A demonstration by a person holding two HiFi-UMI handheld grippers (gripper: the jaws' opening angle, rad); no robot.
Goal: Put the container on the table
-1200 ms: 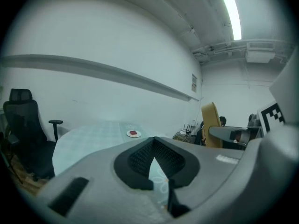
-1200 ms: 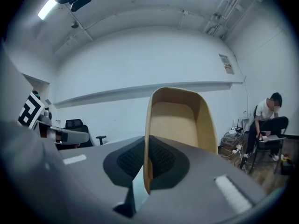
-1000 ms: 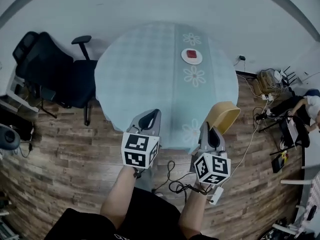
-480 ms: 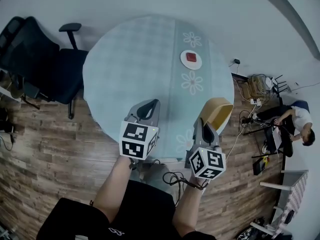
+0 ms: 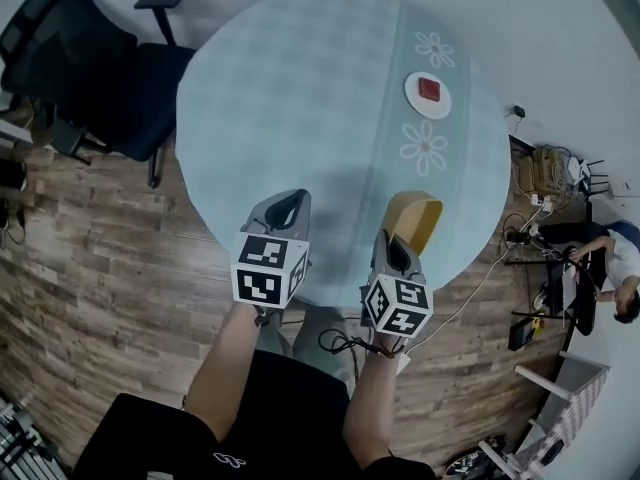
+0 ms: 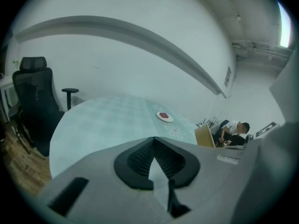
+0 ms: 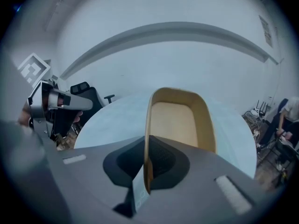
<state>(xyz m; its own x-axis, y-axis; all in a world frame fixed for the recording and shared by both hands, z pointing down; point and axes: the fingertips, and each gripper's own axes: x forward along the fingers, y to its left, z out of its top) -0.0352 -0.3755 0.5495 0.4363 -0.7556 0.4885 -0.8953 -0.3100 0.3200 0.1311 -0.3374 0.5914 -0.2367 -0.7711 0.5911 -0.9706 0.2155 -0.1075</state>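
A tan, open-topped container [image 5: 412, 218] hangs tilted over the near right part of the round table [image 5: 300, 98] with its light blue flowered cloth. My right gripper [image 5: 396, 244] is shut on the container's near wall [image 7: 147, 162], and the hollow [image 7: 180, 120] faces the camera in the right gripper view. My left gripper [image 5: 297, 200] hovers over the table's near edge, shut with nothing between its pads [image 6: 161, 155]. The left gripper view shows the container [image 6: 204, 136] at its right.
A white plate with a red item [image 5: 428, 92] lies at the table's far right. A black office chair [image 5: 80, 78] stands left of the table. A person [image 5: 612, 268] sits at the far right by cables [image 5: 545, 168] on the wood floor.
Both grippers have moved forward and down toward the table. The container, earlier off the table's right edge, now hangs over the cloth.
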